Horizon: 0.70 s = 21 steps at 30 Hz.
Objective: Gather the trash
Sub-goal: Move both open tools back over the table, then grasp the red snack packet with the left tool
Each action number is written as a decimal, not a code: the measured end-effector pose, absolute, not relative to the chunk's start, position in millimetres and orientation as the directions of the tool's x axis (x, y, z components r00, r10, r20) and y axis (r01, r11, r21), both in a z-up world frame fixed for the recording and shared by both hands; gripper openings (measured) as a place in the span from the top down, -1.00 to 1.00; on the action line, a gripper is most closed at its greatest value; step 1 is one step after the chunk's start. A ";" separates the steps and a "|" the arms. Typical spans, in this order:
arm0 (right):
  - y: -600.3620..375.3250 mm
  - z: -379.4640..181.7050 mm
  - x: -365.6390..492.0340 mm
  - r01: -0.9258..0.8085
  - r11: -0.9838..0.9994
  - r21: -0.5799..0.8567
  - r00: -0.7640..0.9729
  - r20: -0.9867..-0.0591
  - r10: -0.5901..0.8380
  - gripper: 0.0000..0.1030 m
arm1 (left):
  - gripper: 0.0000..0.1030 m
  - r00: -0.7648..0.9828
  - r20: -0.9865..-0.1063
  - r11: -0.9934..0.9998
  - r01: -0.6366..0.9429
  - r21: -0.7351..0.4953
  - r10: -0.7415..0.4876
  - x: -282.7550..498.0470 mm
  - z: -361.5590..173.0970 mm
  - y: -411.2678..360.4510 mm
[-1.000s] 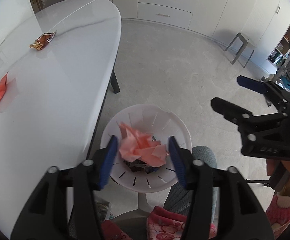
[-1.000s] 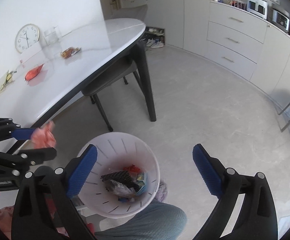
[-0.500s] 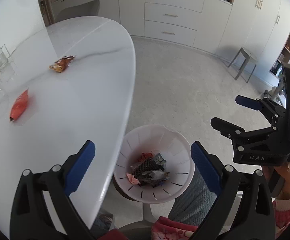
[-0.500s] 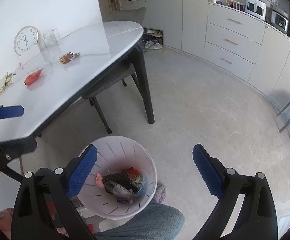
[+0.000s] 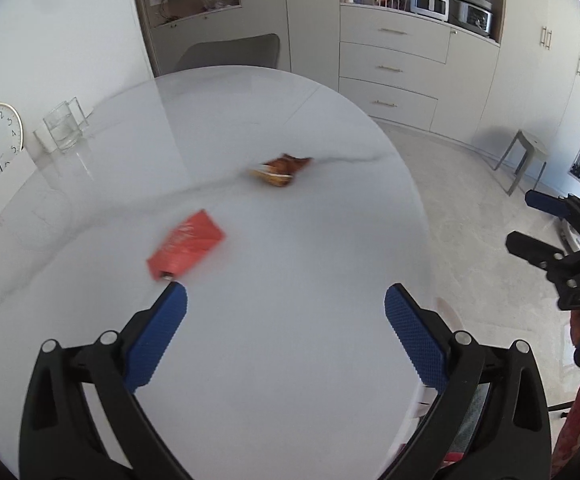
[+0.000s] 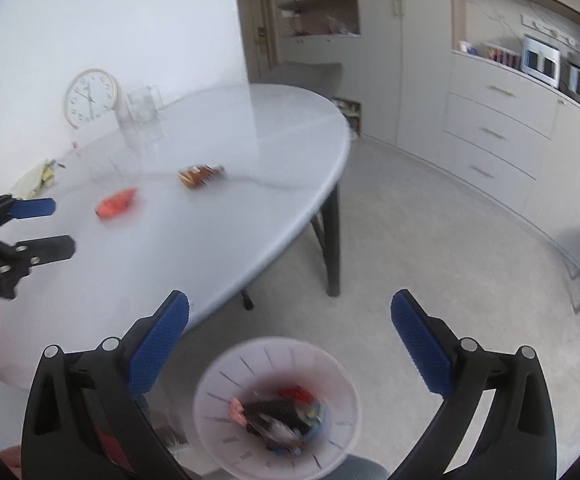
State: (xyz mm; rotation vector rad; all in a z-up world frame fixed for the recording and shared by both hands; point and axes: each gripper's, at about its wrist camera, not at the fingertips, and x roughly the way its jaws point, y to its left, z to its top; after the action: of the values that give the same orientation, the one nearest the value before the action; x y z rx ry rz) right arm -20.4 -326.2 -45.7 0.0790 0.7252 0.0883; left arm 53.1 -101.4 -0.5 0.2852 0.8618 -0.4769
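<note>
While left gripper [image 5: 286, 304] hovers over tabletop [image 5: 290, 264], jaws wide apart, empty; red wrapper [image 5: 186, 246] just ahead of left fingertip. Brown wrapper [image 5: 281, 168] farther back. Right gripper [image 6: 290, 312] jaws wide, empty, above white bin [image 6: 218, 392] holding trash.

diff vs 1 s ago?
The left gripper let go of the pink crumpled paper, now in the bin, opened, and swung over the table toward the red packet. Right gripper stays open; brown wrapper unmoved.
</note>
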 end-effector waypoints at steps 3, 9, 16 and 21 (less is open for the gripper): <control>-304.4 -42.2 2.1 -0.099 0.990 0.102 0.741 -0.657 0.142 -0.95 | -0.85 0.532 -0.782 0.850 0.526 0.005 -0.325 82.1 -9.4 -70.6; -268.2 -46.3 51.0 -0.159 0.981 0.114 0.716 -0.671 0.194 -0.95 | -0.85 0.440 -0.789 0.776 0.627 -0.072 -0.429 127.7 -32.6 -42.6; -239.6 -57.7 95.7 -0.170 0.978 0.118 0.679 -0.706 0.203 -0.95 | -0.85 0.361 -0.798 0.717 0.686 -0.123 -0.482 159.2 -51.4 -40.6; -223.6 -66.0 114.3 -0.185 0.978 0.093 0.665 -0.721 0.194 -0.95 | -0.84 0.347 -0.811 0.711 0.694 -0.116 -0.471 170.4 -62.2 -44.8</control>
State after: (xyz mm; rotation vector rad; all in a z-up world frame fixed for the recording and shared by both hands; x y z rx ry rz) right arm 114.3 -223.6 -66.0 0.0117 0.8153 0.2141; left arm 170.4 -44.8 -62.2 0.2680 0.9499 -0.7668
